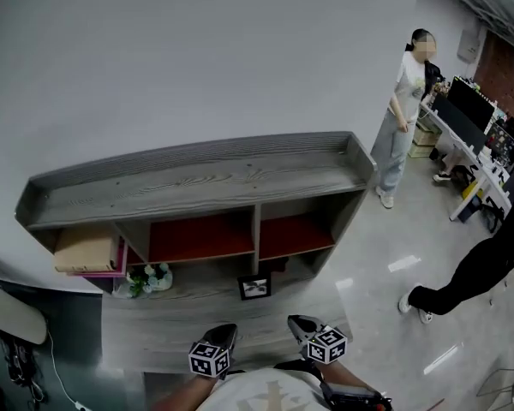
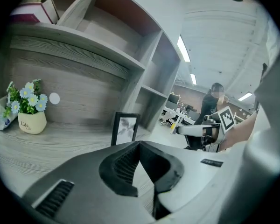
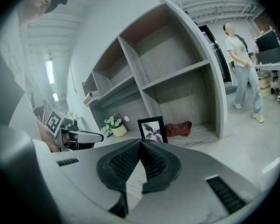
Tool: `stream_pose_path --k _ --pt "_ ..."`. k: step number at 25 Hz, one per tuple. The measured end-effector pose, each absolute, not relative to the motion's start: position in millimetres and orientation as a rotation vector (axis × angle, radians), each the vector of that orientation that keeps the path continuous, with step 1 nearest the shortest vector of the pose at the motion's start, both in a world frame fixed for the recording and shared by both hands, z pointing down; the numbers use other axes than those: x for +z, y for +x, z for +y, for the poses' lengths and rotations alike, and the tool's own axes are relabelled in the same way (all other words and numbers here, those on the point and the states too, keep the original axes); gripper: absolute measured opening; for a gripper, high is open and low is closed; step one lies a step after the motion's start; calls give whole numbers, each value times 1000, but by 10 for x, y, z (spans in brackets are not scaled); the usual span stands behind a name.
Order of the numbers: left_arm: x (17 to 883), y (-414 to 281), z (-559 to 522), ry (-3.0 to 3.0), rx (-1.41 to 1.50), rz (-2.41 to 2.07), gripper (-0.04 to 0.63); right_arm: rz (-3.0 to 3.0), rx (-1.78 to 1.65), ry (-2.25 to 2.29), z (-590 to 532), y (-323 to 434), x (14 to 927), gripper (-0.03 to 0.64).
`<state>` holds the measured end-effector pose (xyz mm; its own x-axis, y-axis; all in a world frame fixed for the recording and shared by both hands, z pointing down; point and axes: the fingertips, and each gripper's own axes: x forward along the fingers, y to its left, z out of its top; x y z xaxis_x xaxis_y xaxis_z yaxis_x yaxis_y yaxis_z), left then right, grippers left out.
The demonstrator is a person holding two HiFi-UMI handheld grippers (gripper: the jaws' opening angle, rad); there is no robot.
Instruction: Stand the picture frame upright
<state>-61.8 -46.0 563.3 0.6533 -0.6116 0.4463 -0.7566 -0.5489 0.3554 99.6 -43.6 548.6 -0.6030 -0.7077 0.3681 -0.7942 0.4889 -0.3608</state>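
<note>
Grey wood-grain shelf unit (image 1: 197, 178) with red back panels (image 1: 201, 236); picture frame (image 1: 254, 287) black, greyscale leaf print inside. Cream pot (image 2: 31, 122) holds pale blue-and-white flowers (image 2: 30, 94). Dark red cloth (image 3: 178, 128), tan box (image 1: 86, 251) over magenta box (image 1: 103, 273).

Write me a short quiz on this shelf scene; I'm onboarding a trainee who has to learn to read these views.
1. True or false: the picture frame stands upright on the bottom shelf.
2. The left gripper and right gripper are: A) both open; B) both shut and empty; C) both shut on the frame.
3. In the left gripper view, what stands to the left of the frame?
Key: 1 true; 2 B; 3 a pot of flowers.
</note>
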Motion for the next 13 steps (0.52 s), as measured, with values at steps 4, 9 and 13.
stream_pose_path --k 4,9,13 --pt "5655 -605 -413 2332 369 -1069 8 -2564 757 1292 -448 998 5472 3" --pt "5648 -632 -433 2330 368 -1086 8 -2576 754 1294 -465 985 5469 3" --pt "5625 -590 -431 2338 363 -1086 8 -2574 748 1306 -461 1044 5453 3"
